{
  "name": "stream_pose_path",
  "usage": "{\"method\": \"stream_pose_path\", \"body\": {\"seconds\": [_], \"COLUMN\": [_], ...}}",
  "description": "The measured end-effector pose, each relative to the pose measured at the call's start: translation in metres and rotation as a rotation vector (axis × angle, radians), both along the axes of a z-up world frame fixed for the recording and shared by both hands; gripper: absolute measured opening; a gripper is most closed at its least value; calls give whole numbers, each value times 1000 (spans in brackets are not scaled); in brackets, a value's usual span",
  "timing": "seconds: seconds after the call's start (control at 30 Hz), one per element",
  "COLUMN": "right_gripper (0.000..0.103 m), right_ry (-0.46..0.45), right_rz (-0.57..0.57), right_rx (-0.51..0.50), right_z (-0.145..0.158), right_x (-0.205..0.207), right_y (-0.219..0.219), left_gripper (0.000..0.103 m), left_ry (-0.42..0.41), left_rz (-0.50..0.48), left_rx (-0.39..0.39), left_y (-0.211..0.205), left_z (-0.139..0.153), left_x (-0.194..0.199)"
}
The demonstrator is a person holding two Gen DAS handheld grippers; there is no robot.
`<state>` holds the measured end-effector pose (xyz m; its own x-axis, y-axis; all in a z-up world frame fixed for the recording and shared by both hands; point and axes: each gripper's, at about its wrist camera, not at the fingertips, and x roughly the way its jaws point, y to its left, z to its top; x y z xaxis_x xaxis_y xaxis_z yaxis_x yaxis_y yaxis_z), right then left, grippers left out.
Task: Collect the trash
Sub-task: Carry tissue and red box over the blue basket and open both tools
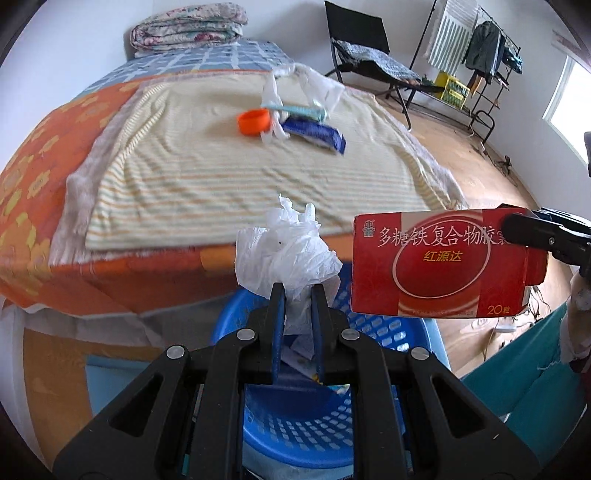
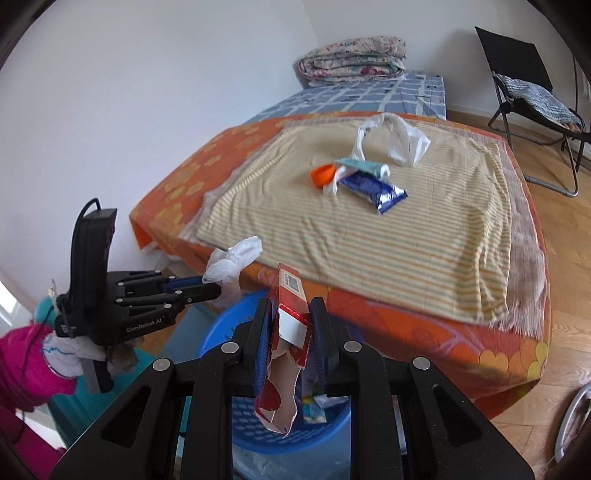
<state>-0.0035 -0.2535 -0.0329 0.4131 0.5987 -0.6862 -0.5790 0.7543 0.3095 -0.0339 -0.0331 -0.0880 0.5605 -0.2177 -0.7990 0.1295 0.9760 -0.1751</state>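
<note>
My left gripper point(image 1: 297, 291) is shut on a crumpled white tissue point(image 1: 284, 247) and holds it above the blue plastic basket point(image 1: 295, 435). It also shows in the right wrist view point(image 2: 218, 290) with the tissue point(image 2: 231, 260). My right gripper point(image 2: 290, 306) is shut on a torn red medicine box point(image 2: 290, 321), held over the basket point(image 2: 255, 432). The box point(image 1: 439, 262) shows at the right in the left wrist view. On the bed lie an orange cap point(image 1: 253, 122), a blue wrapper point(image 1: 317, 134), a teal tube point(image 1: 295, 108) and a white plastic bag point(image 1: 314, 86).
The bed point(image 1: 48, 192) with a striped sheet point(image 1: 236, 177) stands behind the basket. A folded quilt point(image 1: 188, 26) lies at its far end. A black folding chair point(image 1: 365, 48) and a clothes rack point(image 1: 480, 48) stand on the wooden floor to the right.
</note>
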Motion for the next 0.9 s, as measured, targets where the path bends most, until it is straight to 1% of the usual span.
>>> {"method": "stream_pose_path", "body": {"seconds": [0.4,0.6,0.83,0.9], "right_gripper": [19,20,20,20], "right_ry": [52,64,84,88], "right_rz": [29,37,43,43], "right_rx": [-89,-134,-158,-163], "right_z": [-32,-44,-53,-55], "right_x": [-19,-23,-24,-25], "right_y": [13,20,24,25], "left_gripper": [12,12,12,16], "left_ry": [74,92,113,119], "left_rz": [-35,-46,-48,-46], "left_rx": [9,15,16,20], "left_y": [-12,-17,-18,-19], "left_z": [-29,-36,-42,-43], "left_x": [-15,-20,-23,-22]}}
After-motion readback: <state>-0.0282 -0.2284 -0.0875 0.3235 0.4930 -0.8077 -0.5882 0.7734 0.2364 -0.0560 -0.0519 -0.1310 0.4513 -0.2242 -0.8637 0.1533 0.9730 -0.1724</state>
